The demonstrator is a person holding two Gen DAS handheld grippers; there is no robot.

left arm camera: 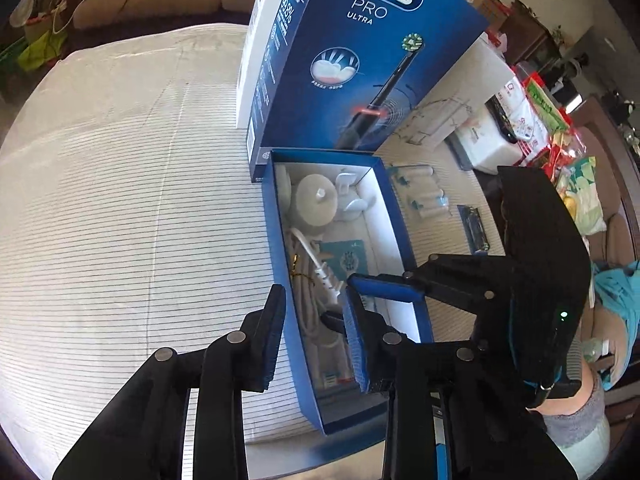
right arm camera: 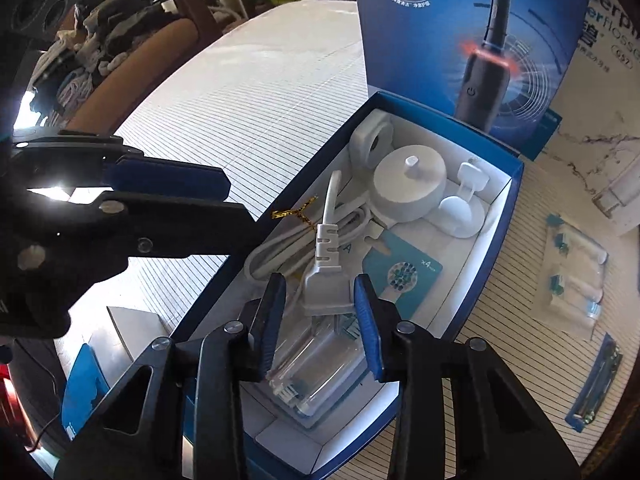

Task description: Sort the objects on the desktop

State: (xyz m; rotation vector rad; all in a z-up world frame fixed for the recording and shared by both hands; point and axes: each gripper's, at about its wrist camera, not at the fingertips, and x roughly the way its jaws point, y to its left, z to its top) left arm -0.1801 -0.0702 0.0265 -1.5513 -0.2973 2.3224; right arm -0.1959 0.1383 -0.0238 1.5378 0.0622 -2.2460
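Blue cardboard box (right arm camera: 496, 236), open on the striped cloth (left arm camera: 120, 200), holds a white plug (right arm camera: 326, 280) with its cord. The plug lies long-ways between the spread fingers of the right gripper (right arm camera: 320, 320), pointing away. It may not be touched yet. The left gripper (left arm camera: 314, 340) straddles the box's left wall, fingers apart. A clear plastic packet (right arm camera: 576, 276) of brush heads waits outside.

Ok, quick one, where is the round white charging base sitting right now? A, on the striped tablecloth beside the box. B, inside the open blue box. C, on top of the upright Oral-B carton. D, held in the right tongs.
B: the round white charging base sits inside the open blue box, at its far end beside the coiled white cable; the right tongs are open and hold nothing.
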